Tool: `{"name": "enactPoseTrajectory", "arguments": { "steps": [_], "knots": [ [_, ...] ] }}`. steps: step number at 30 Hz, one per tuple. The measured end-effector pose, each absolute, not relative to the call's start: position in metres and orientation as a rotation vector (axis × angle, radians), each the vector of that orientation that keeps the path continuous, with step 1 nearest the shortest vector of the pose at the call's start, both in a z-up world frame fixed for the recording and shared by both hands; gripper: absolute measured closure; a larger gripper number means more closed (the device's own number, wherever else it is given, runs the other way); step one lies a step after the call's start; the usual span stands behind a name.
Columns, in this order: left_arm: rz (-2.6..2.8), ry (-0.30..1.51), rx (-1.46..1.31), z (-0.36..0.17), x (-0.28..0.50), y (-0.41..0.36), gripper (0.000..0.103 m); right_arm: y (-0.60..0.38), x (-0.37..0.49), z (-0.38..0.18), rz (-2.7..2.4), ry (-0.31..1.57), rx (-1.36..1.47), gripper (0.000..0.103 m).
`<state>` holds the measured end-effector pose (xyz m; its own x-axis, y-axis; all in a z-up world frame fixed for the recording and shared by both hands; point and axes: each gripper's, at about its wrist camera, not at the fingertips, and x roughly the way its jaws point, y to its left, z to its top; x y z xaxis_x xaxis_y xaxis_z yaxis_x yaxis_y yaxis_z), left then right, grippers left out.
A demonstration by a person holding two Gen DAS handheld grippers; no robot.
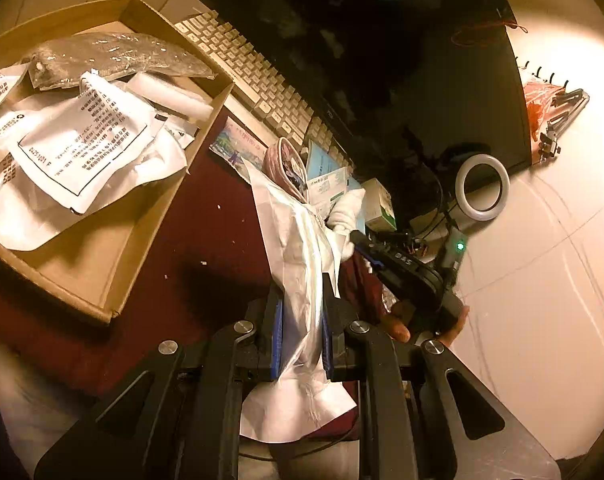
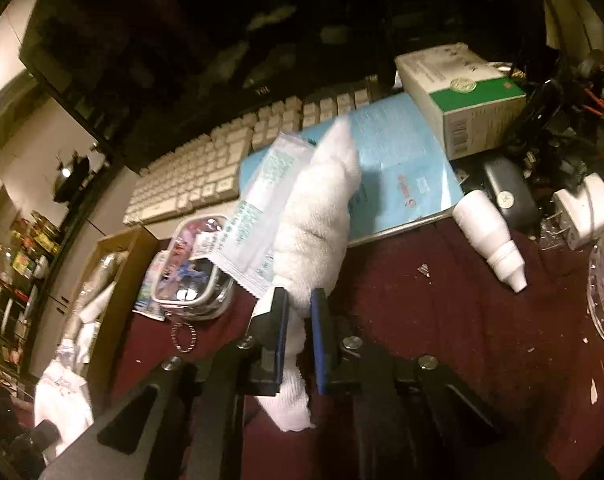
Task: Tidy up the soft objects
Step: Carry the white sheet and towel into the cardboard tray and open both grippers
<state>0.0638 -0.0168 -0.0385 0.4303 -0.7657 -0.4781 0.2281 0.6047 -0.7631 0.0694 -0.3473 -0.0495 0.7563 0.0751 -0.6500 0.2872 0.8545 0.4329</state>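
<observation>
A white plastic pouch (image 1: pixel 302 280), crumpled and glossy, hangs clamped between the blue pads of the left gripper (image 1: pixel 302 332) above the dark red desk surface (image 1: pixel 206 248). To its left sits an open cardboard box (image 1: pixel 150 216) at the desk's left edge, already holding more white pouches printed with dense black text too small to read, plus a clear bag of grey material (image 1: pixel 114 56). The right gripper (image 2: pixel 300 328), its jaws narrow, pinches a rolled white terry cloth (image 2: pixel 317 216) that rises over the middle of the desk, in front of a cream keyboard (image 2: pixel 206 176). Beside the cloth lie a pale sachet (image 2: pixel 254 208) with green print, a clear zip case (image 2: pixel 190 268) with cartoon art, and a blue packet (image 2: pixel 401 168). A white-and-green carton (image 2: pixel 461 96) stands at the far right, near a white dropper bottle (image 2: pixel 489 236). On the right gripper's body, seen from the left wrist, the marking "DAS" is legible.
</observation>
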Motion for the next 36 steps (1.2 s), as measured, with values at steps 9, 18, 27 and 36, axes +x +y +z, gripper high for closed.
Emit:
{"name": "enactPoseTrajectory", "arguments": {
  "steps": [9,18,27,36],
  "knots": [
    [-0.694,0.918,-0.645,-0.027,0.059,-0.026,0.089,-0.348,0.050,-0.034,-0.097,0.608,0.566,0.098],
    [-0.696,0.944,-0.680,-0.029,0.067,-0.022,0.089,-0.359,0.042,-0.036,-0.091,0.556,0.660,0.100],
    [-0.691,0.858,-0.651,-0.003,0.056,-0.012,0.089,-0.345,0.022,-0.004,-0.061,0.518,0.615,0.100],
    [-0.658,0.859,-0.690,0.003,0.080,-0.010,0.089,-0.321,0.042,0.010,0.023,0.508,0.524,0.099]
  ]
}}
